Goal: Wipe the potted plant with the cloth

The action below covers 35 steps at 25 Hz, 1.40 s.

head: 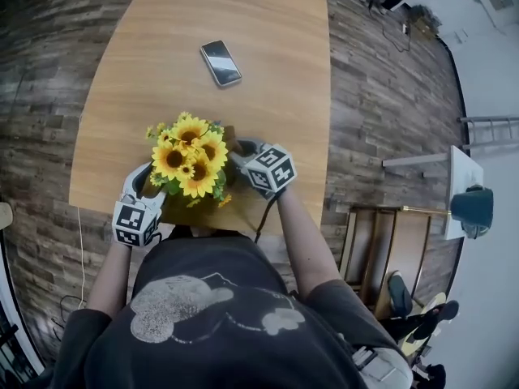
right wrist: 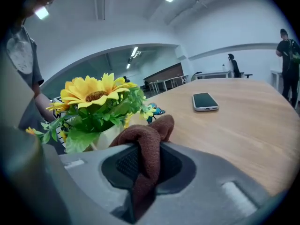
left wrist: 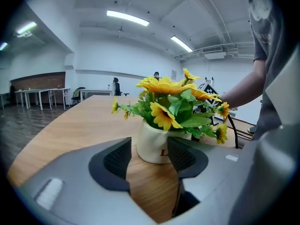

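Potted plant — right gripper clamps cloth just beside leaves; left gripper jaws apart, empty — wiping seemingly still ahead.

Plank floor, white walls, strip lights, prob desks far back

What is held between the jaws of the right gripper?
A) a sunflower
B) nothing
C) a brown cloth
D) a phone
C: in the right gripper view, the right gripper has its jaws closed on a folded brown cloth, which sticks up out of them.
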Each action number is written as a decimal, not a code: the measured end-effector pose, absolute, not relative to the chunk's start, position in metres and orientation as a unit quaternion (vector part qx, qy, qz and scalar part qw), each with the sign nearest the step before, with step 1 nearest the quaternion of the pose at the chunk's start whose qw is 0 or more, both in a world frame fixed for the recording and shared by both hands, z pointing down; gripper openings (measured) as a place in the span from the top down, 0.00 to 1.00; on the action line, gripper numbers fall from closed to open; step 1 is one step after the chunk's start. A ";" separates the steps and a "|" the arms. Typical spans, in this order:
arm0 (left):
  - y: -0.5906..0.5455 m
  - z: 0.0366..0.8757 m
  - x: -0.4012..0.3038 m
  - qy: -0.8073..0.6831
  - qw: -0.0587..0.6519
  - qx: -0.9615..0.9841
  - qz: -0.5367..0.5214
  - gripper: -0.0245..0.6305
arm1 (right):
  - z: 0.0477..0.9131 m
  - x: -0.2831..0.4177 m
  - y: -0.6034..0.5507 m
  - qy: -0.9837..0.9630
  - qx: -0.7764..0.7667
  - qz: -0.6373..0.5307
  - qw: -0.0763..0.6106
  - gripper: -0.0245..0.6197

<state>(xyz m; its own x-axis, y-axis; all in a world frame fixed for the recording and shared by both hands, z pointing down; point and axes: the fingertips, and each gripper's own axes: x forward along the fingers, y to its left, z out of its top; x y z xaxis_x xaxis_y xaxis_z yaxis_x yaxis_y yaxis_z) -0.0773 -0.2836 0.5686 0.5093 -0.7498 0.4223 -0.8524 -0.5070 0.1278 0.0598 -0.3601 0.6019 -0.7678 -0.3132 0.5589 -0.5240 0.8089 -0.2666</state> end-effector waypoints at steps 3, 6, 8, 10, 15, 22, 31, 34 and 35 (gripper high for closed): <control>-0.272 0.581 -0.072 -0.464 0.152 0.855 0.171 0.42 | 0.604 0.053 -0.353 -0.924 0.199 0.202 0.258 0.88; -0.261 0.585 -0.057 -0.457 0.134 0.859 0.190 0.26 | 0.601 0.048 -0.341 -0.929 0.169 0.200 0.260 0.88; -0.262 0.586 -0.048 -0.459 0.124 0.858 0.195 0.17 | 0.600 0.044 -0.334 -0.932 0.151 0.199 0.263 0.88; -0.268 0.584 -0.042 -0.468 0.117 0.855 0.191 0.12 | 0.600 0.041 -0.325 -0.934 0.132 0.190 0.272 0.88; -0.277 0.575 -0.034 -0.479 0.104 0.854 0.177 0.08 | 0.604 0.029 -0.296 -0.938 0.089 0.147 0.300 0.88; -0.284 0.574 -0.044 -0.485 0.107 0.849 0.178 0.06 | 0.604 0.013 -0.266 -0.940 0.062 0.147 0.302 0.88; -0.285 0.575 -0.048 -0.453 0.102 0.868 0.176 0.07 | 0.602 -0.005 -0.232 -0.939 0.062 0.148 0.303 0.88; -0.285 0.573 -0.051 -0.447 0.104 0.873 0.165 0.10 | 0.602 -0.007 -0.221 -0.939 0.061 0.156 0.301 0.88; -0.285 0.572 -0.053 -0.445 0.105 0.875 0.158 0.12 | 0.603 -0.009 -0.216 -0.938 0.053 0.155 0.304 0.88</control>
